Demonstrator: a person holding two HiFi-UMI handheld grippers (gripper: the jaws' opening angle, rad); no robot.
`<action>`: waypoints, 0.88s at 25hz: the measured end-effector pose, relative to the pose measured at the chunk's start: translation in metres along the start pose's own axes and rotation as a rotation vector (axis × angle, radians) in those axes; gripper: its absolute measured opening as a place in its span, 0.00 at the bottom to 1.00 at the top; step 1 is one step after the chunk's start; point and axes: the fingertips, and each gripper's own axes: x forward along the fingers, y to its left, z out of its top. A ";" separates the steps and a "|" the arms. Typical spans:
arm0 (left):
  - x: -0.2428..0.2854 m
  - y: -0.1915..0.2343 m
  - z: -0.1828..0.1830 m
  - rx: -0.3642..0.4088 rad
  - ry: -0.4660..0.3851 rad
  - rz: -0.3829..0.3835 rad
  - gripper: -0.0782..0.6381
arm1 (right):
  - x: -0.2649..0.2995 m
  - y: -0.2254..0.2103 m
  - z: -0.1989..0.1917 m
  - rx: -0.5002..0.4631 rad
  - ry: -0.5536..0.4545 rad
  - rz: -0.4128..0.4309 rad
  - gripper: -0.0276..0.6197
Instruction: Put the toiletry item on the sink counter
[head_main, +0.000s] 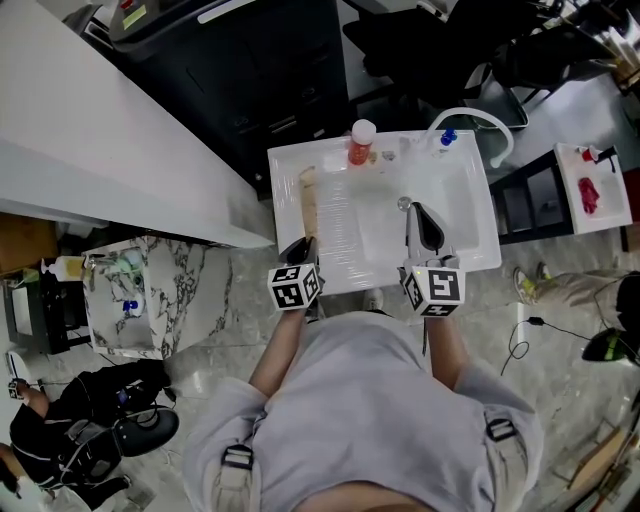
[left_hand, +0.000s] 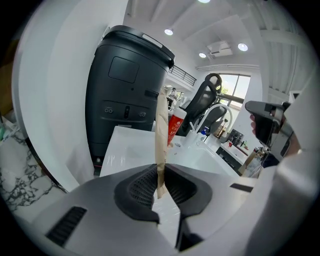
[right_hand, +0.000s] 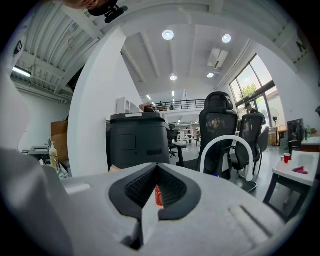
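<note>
- While I look down from the head view, the left gripper (head_main: 300, 246) sits at the near left edge of the white sink counter (head_main: 285, 165), and the right gripper (head_main: 425, 226) sits over the near right edge.
- In the left gripper view, the left gripper's (left_hand: 161, 168) jaws are clamped on the toiletry item (left_hand: 161, 131), a thin, flat, beige strip that runs straight out from the pads.
- From above, that toiletry item (head_main: 309, 200) lies over the counter's left side, beside the basin (head_main: 420, 195). I cannot tell whether its far end touches the surface.
- In its own view, the right gripper's (right_hand: 157, 168) jaws are pressed together with nothing held.
- A red bottle (head_main: 361, 143) with a pale cap stands upright at the back of the counter, well apart from the strip's far end.
- A white arched faucet (head_main: 482, 122) rises at the back right corner.
- A black bin (left_hand: 125, 85) stands behind the counter.
</note>
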 end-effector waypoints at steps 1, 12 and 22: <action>0.002 0.000 -0.001 -0.001 0.004 -0.001 0.17 | -0.001 -0.001 0.001 0.000 -0.003 -0.001 0.05; 0.014 0.000 -0.019 -0.030 0.059 -0.013 0.17 | -0.007 -0.006 0.008 -0.008 -0.022 -0.012 0.05; 0.026 0.006 -0.040 -0.056 0.111 -0.009 0.17 | -0.013 -0.011 0.007 -0.008 -0.018 -0.020 0.05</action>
